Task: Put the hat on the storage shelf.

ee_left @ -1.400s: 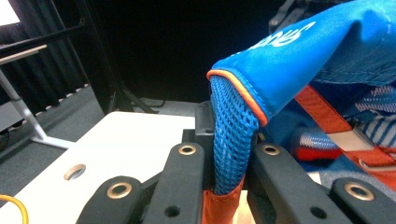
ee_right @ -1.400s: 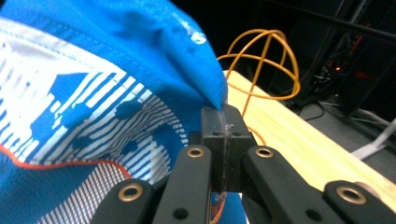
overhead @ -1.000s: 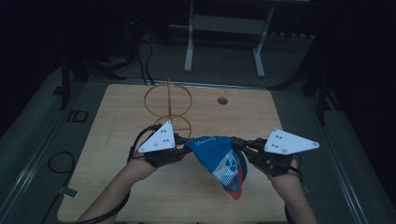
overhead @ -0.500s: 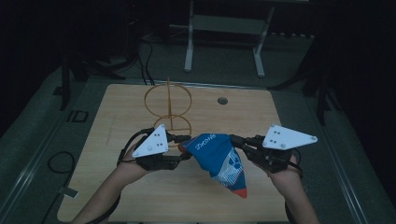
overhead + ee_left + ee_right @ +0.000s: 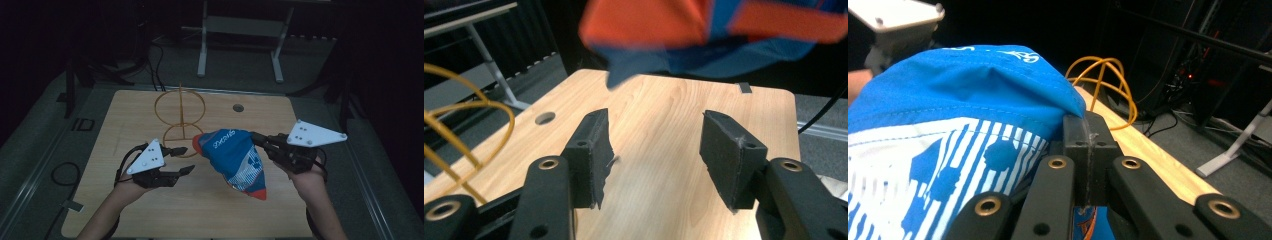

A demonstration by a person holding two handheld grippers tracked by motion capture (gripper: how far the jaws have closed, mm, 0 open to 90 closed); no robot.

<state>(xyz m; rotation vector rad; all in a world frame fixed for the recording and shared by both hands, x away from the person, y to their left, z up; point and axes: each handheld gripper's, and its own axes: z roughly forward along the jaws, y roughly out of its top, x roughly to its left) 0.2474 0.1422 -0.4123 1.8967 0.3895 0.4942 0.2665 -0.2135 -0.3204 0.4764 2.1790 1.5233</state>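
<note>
Now that the left tongs [image 5: 186,160] are standing spread and empty, having let go and drawn back, the right tongs [image 5: 256,138] are pinching one corner of the blue cloth bag [image 5: 234,159], which is hanging above the desk [image 5: 125,115], near the yellow wire stand [image 5: 180,117]; likely a one-handed carry.

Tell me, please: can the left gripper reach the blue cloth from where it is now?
Probably yes. The left gripper is open, and the blue cloth hangs from the right gripper just beyond it, with nothing between.
</note>
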